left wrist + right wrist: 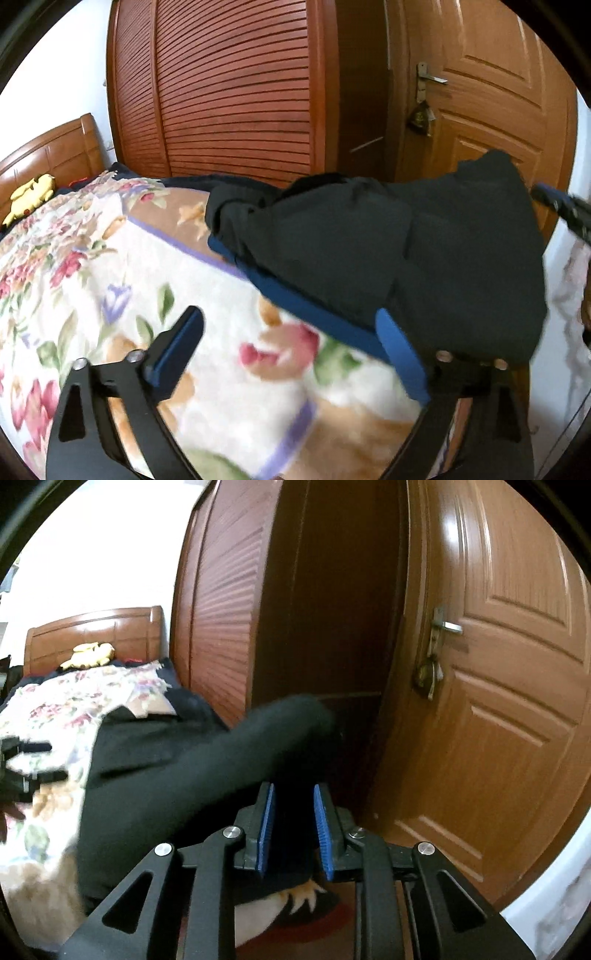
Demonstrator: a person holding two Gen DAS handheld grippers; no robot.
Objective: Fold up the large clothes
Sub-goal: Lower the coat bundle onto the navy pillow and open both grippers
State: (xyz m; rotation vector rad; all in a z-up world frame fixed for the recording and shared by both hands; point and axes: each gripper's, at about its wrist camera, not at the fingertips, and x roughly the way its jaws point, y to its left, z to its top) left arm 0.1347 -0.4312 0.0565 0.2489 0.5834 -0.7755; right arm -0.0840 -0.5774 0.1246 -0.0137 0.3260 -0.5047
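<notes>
A large black garment [424, 251] with a blue lining edge [295, 295] lies bunched on the floral blanket [110, 266] of a bed. My left gripper [288, 317] is open wide just above the blanket. Its right finger [399, 354] sits at the garment's blue edge, and only blanket shows between the fingers. In the right wrist view the black garment [166, 775] stretches from the bed towards my right gripper [293, 794]. Its blue pads [267, 823] stand a little apart with dark cloth in the gap, and both pad faces show bare. Each gripper appears at the edge of the other's view.
A louvred wooden wardrobe [229, 88] and a wooden door [491, 103] with a handle stand close behind the bed. A yellow plush toy [31, 194] rests by the wooden headboard [51, 151]. Below the right gripper there is floor and a patterned slipper [306, 897].
</notes>
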